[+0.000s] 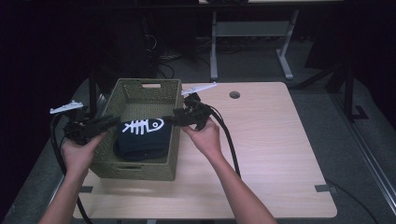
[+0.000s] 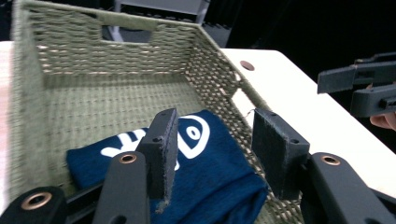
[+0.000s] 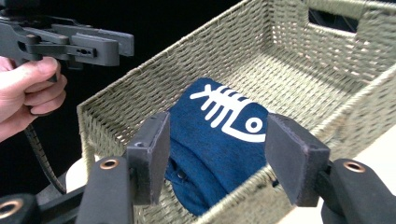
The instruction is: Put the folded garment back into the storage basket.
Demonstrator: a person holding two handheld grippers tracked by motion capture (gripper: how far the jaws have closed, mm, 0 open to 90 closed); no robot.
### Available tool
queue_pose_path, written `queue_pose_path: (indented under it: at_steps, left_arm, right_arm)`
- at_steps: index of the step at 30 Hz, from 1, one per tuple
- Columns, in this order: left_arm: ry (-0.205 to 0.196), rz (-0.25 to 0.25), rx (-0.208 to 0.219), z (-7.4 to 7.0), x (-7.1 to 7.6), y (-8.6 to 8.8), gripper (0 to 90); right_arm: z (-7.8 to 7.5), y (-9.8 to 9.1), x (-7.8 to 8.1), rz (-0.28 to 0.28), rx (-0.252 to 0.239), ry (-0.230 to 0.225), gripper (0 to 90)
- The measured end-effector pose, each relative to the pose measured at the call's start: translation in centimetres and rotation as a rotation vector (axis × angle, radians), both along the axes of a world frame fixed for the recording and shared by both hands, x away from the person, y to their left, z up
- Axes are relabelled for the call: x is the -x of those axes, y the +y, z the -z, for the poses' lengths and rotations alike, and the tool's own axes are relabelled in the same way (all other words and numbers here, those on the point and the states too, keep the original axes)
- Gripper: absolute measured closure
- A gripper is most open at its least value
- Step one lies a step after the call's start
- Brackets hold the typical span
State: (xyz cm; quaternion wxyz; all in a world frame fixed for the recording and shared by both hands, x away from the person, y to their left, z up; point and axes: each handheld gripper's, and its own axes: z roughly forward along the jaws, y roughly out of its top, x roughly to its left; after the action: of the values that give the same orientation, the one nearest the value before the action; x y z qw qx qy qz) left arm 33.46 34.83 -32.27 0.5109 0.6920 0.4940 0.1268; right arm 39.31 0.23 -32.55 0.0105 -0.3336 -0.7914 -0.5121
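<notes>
- The surface [image 1: 271, 154] — a pale wooden top filling the lower middle of the high view — carries a woven basket [image 1: 173, 154] at its left-centre; the rest of it is seen bare, with a round cable hole near the upper middle.
- The basket is seen open-topped, with handle slots in its end walls. A folded dark blue cloth [image 1: 140, 137] with a white fish-skeleton print lies inside, toward the near end and the right wall.
- The left hand-held gripper [image 1: 100, 125] is held at the basket's left rim, jaws spread wide and empty; the right hand-held gripper [image 1: 170, 120] is held at the right rim, likewise wide and empty.
- The step in hand is judged to be a reach for the cloth. It would be done well if the jaws were lowered inside the walls first, clear of the weave, and closed on a thick folded edge, not on the flat printed face.
- From the right gripper view, the cloth's folded layers [image 3: 196, 179] are shown — a detail lost in the high view. From the left gripper view, the cloth's closeness to the basket's side wall [image 2: 212, 77] is made plain.
</notes>
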Motion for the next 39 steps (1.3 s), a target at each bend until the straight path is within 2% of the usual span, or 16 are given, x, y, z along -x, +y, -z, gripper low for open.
queue_pose_path:
  at_steps: [2,4,8,10,13,14,23,26,32,34,36,39]
  left_arm:
    - [-0.001,0.004,-0.013,0.0,0.0,-0.3,49.7]
    - [-0.004,0.018,-0.006,0.1,0.0,-1.1,47.5]
    - [-0.01,0.035,-0.005,0.0,0.0,-2.1,44.6]
    - [-0.014,0.039,-0.009,0.0,0.0,-2.6,42.5]
    - [-0.018,0.043,-0.012,0.0,0.1,-2.9,40.2]
    - [-0.021,0.045,-0.011,0.0,0.2,-3.0,39.0]
    - [-0.033,0.068,-0.003,-0.1,0.3,-4.5,32.9]
    - [-0.032,0.078,-0.008,0.0,0.3,-5.1,30.8]
    - [-0.032,0.103,0.004,0.0,0.3,-6.4,27.7]
    - [-0.026,0.109,-0.005,0.0,0.3,-6.9,26.1]
    - [-0.031,0.119,-0.014,0.0,0.4,-7.4,25.2]
    - [-0.031,0.131,-0.005,0.1,0.3,-8.1,24.4]
  right_arm:
    - [-0.2,-0.3,0.1,0.001,-0.001,-0.001,38.1]
    - [-0.5,-1.4,0.3,-0.004,-0.015,-0.008,36.6]
    - [-0.6,-2.7,0.3,-0.008,-0.001,-0.01,33.3]
    - [-0.6,-3.5,0.4,-0.008,-0.014,-0.006,32.3]
    - [-0.7,-4.1,0.4,-0.006,-0.006,-0.008,30.9]
    - [-0.7,-4.9,0.5,0.0,-0.004,-0.017,30.5]
    - [-0.7,-7.6,0.9,0.017,-0.014,-0.007,27.5]
    - [-0.6,-8.1,1.0,0.014,-0.013,-0.014,26.9]
    - [-0.3,-9.8,1.4,0.026,-0.017,-0.002,24.6]
    - [-0.3,-10.3,1.4,0.029,-0.019,-0.006,24.3]
    - [-0.2,-11.0,1.5,0.029,-0.016,-0.012,23.7]
    - [0.0,-12.5,1.9,0.051,-0.024,-0.011,23.2]
